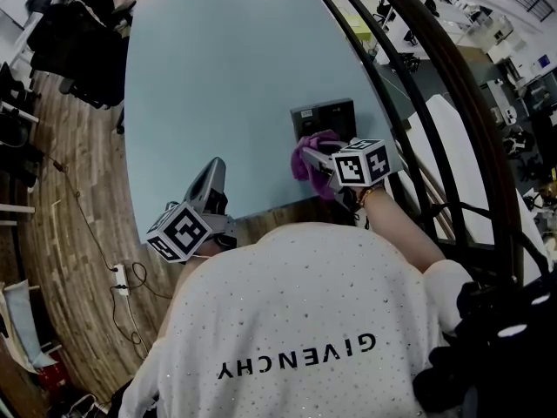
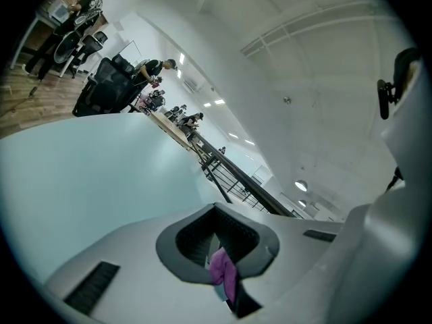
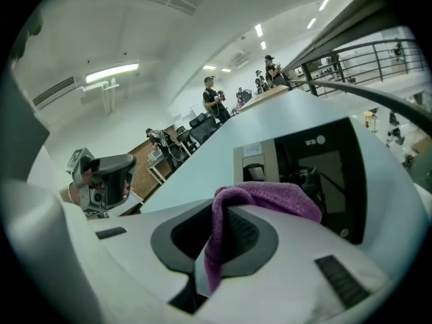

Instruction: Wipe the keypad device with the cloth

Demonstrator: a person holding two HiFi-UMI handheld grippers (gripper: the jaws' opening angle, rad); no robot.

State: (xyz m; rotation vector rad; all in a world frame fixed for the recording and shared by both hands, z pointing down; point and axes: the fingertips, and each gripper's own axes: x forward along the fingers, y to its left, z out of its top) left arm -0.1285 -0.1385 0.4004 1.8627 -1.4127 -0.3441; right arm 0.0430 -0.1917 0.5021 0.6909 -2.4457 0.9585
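The dark keypad device [image 1: 324, 117] lies flat near the right edge of a pale blue table [image 1: 218, 68]. It shows close ahead in the right gripper view [image 3: 324, 164]. My right gripper [image 1: 318, 160] is shut on a purple cloth [image 1: 306, 153], which hangs bunched just at the device's near edge. The cloth [image 3: 270, 198] drapes over and between that gripper's [image 3: 216, 245] closed fingers. My left gripper [image 1: 211, 179] hovers over the table's near edge, well left of the device, its jaws together. A sliver of purple [image 2: 223, 270] shows in its [image 2: 219, 248] narrow gap.
A dark metal railing [image 1: 418, 85] curves along the table's right side. Black office chairs [image 1: 78, 42] stand on the wooden floor at far left, and a power strip with cables [image 1: 120, 279] lies on the floor left of me. People stand far off [image 3: 212, 100].
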